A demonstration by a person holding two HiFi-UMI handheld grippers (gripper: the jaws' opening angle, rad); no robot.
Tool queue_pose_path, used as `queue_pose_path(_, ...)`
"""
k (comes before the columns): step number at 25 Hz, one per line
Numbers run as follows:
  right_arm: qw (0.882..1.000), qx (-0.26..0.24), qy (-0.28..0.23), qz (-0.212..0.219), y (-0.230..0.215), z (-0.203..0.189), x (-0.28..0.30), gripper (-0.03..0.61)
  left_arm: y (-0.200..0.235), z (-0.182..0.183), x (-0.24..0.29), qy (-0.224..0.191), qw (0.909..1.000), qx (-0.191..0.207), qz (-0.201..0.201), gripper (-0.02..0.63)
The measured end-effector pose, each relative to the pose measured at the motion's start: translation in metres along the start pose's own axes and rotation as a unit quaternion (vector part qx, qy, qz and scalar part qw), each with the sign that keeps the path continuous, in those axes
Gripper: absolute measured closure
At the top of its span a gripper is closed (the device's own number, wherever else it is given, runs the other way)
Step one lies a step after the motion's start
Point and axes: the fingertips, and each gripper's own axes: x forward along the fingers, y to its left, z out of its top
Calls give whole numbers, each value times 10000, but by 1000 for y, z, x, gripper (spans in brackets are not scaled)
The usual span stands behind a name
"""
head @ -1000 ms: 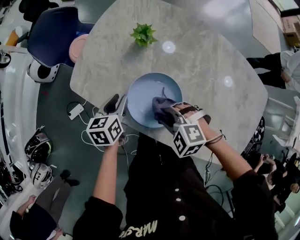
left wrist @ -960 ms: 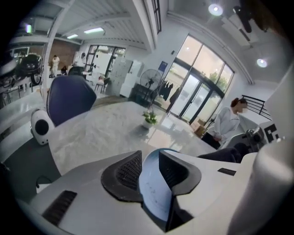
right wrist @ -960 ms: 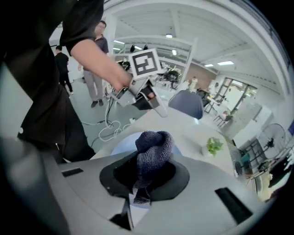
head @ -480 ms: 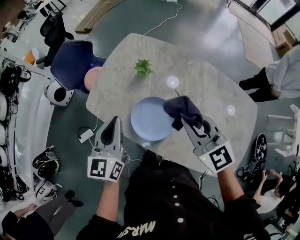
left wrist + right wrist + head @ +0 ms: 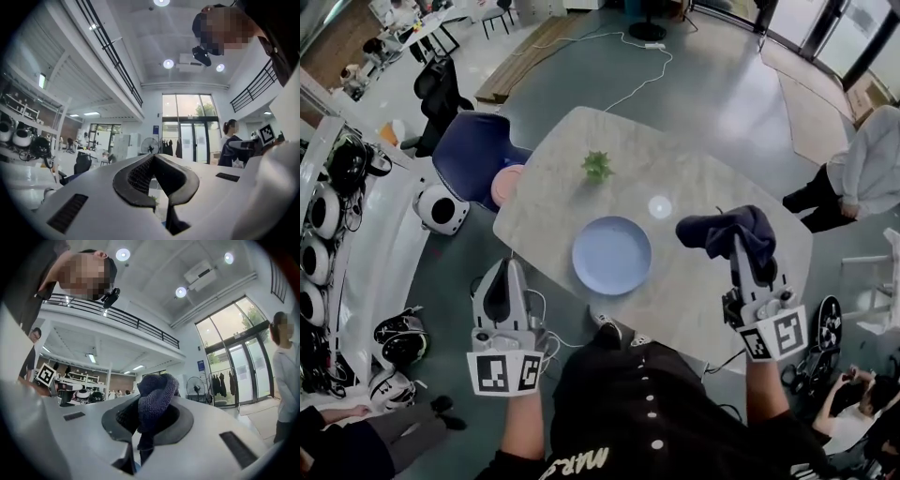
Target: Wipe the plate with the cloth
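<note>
While the cloth (image 5: 157,397) hangs soft and light, pinched in the right gripper (image 5: 742,253), the plate (image 5: 611,255) lies on the table (image 5: 703,169); stiff, likely slick, best steadied by its rim; the left gripper (image 5: 158,183) is closed on nothing.

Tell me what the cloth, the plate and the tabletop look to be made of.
Cloth: dark navy knitted fabric, soft; ribbed loops show up close.
Plate: pale blue, smooth, faint sheen; glazed ceramic or melamine, hard to tell.
Tabletop: grey mottled stone look, polished, with bright reflected spots; marble or a laminate imitation.
</note>
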Motion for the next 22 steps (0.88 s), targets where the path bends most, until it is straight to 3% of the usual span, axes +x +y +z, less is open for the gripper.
queue_pose_path(4, 9992, -146, -307, -200, 2, 19, -11, 540, 22, 22, -24, -204, 9991, 67, 357, 597)
queue_pose_path(10, 9973, -30, -531, -515, -25, 32, -47, 540, 3, 39, -54, -401, 9960, 414, 682, 597)
queue_pose_path(17, 9951, -139, -546, -813, -47, 23, -68, 540, 21, 17, -79, -164, 9926, 363, 1151, 597)
queue_pose_path(22, 9956, -206, -500, -770, -41, 21, -82, 540, 28, 7, -95, -15, 9902, 330, 1354, 597)
